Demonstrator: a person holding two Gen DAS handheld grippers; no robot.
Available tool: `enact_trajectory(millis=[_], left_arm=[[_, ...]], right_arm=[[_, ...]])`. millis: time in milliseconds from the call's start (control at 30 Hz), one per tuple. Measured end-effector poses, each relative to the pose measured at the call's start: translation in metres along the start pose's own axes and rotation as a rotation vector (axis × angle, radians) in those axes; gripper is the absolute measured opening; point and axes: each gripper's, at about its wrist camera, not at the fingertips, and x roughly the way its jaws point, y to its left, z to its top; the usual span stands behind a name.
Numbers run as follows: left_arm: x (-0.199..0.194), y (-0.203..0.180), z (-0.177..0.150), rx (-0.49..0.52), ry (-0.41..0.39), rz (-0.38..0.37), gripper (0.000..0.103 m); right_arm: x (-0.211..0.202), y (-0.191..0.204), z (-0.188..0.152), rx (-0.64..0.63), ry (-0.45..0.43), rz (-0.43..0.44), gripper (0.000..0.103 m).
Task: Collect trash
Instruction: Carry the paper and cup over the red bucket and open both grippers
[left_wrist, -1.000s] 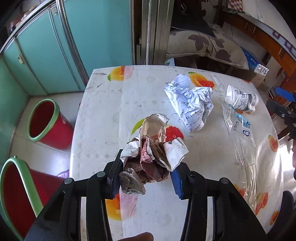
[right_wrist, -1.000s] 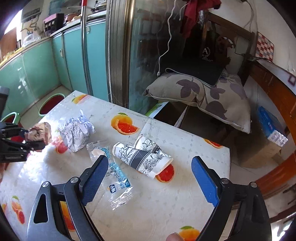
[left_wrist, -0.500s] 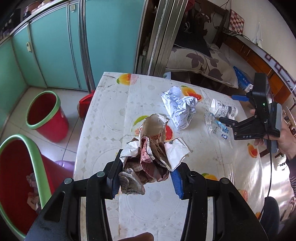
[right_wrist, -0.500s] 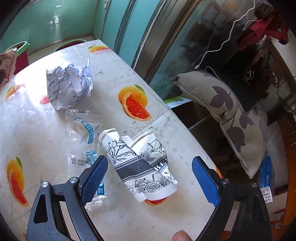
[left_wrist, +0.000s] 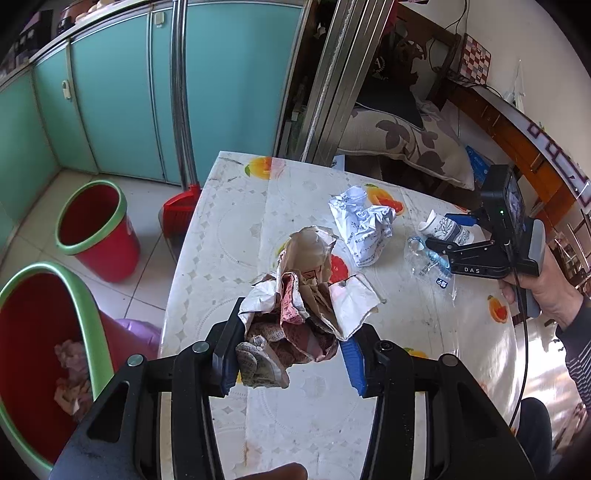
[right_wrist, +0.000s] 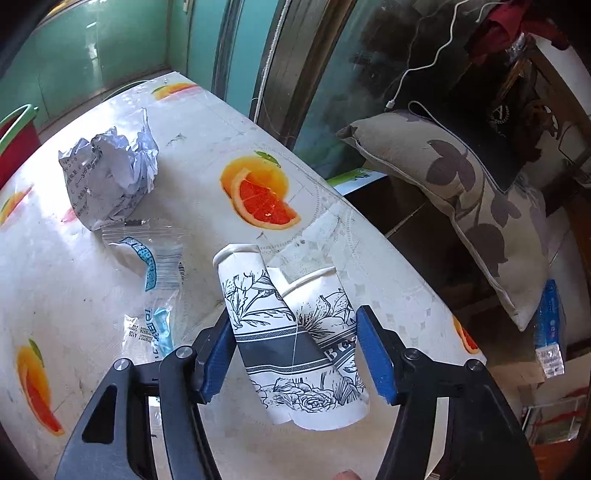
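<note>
Trash, bins and grippers counted

Two paper cups (right_wrist: 295, 332), two crumpled wads (left_wrist: 295, 306) (left_wrist: 364, 230), one plastic wrapper (right_wrist: 151, 273), two red bins (left_wrist: 98, 230) (left_wrist: 44, 350) and two grippers (left_wrist: 290, 354) (right_wrist: 295, 354) are seen.

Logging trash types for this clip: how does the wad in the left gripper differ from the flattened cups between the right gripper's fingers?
The wad is crumpled brownish paper, held above the table; the flattened cups are white with black flower prints and lie on the table. The left gripper clamps the wad; the right gripper is closing around the cups.

Each black claw (right_wrist: 295, 354) has blue pads (right_wrist: 373, 354) and silver screws; striped sleeve (left_wrist: 580, 347).
</note>
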Motion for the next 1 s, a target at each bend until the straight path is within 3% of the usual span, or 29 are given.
enact_trajectory(millis=[200, 467, 700, 1000], left_arm=[[-0.014, 0.005, -0.003, -0.012, -0.02, 0.007, 0.045], [-0.054, 0.02, -0.005, -0.041, -0.083, 0.037, 0.045], [-0.101, 0.057, -0.01, -0.083, -0.149, 0.108, 0.045], [-0.123, 0.146, -0.023, -0.192, -0.135, 0.228, 0.046]], right_arm=[[-0.039, 0.0, -0.007, 0.051, -0.045, -0.066, 0.062], [-0.133, 0.016, -0.003, 0.132, -0.156, -0.111, 0.062], [-0.205, 0.073, 0.011, 0.169, -0.266, -0.046, 0.062], [-0.239, 0.18, 0.047, 0.131, -0.352, 0.107, 0.062]])
